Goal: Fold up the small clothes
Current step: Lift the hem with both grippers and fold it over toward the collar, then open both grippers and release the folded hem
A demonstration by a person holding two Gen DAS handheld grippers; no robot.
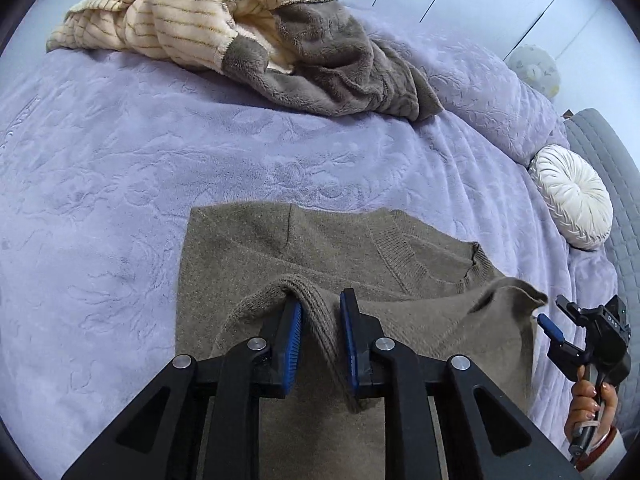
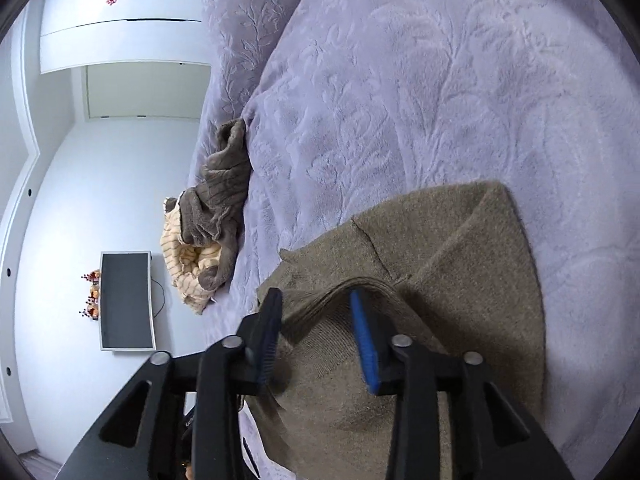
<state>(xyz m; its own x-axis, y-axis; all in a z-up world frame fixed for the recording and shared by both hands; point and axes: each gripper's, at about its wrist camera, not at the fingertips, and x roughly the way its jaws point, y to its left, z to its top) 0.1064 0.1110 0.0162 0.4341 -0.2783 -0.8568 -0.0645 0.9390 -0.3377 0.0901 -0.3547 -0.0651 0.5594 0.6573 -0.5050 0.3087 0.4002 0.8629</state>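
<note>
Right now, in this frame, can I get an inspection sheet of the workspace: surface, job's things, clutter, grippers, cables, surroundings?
Surface: lavender embossed bedspread, soft and lightly rumpled.
Job's things: olive-brown knit sweater partly folded, hem ridge raised between both grippers.
Clutter: heap of cream striped and grey fleece clothes at the far side; round white cushion at the bed's edge.
Grippers: left gripper jaws slightly apart, hem fold between them, pads not pressing; right gripper jaws wider, hem ridge between them, released.
Cables: one thin lead from the monitor.
Surroundings: white cupboard doors, grey padded bed frame.
</note>
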